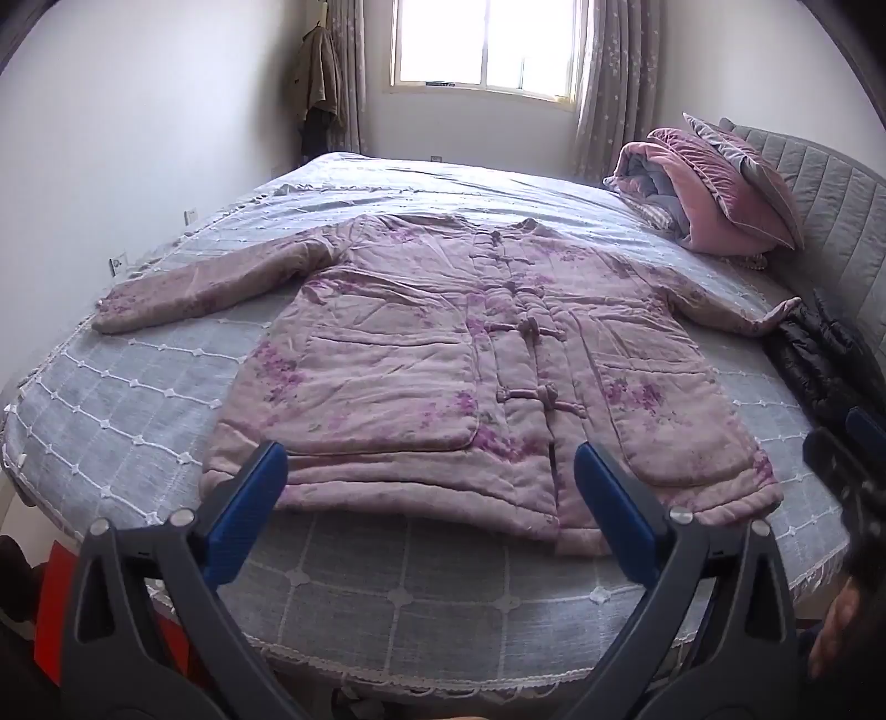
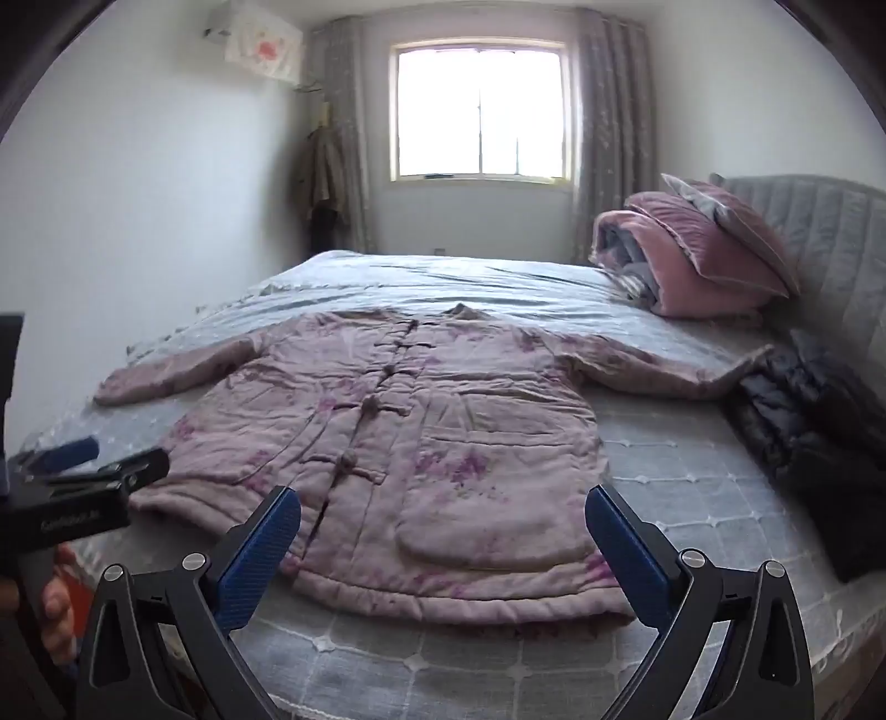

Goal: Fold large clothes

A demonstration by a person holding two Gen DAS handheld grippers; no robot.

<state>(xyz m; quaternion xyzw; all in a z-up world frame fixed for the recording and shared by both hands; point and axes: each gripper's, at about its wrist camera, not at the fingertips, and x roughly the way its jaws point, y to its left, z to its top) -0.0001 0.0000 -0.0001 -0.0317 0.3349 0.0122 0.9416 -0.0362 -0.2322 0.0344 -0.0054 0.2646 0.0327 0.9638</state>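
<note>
While the padded jacket (image 1: 443,354) is lying flat and buttoned on the bed (image 1: 138,399), its collar is pointing toward the window (image 1: 482,44), hem nearest, sleeves stretching sideways. Both the left gripper (image 1: 431,471) and right gripper (image 2: 443,515) are hovering over the hem, jaws spread wide, holding nothing.

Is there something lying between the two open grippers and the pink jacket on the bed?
Nothing visible. Only bare bedspread separates the left gripper and right gripper from the jacket. A dark coat lies by the jacket's right sleeve.
</note>
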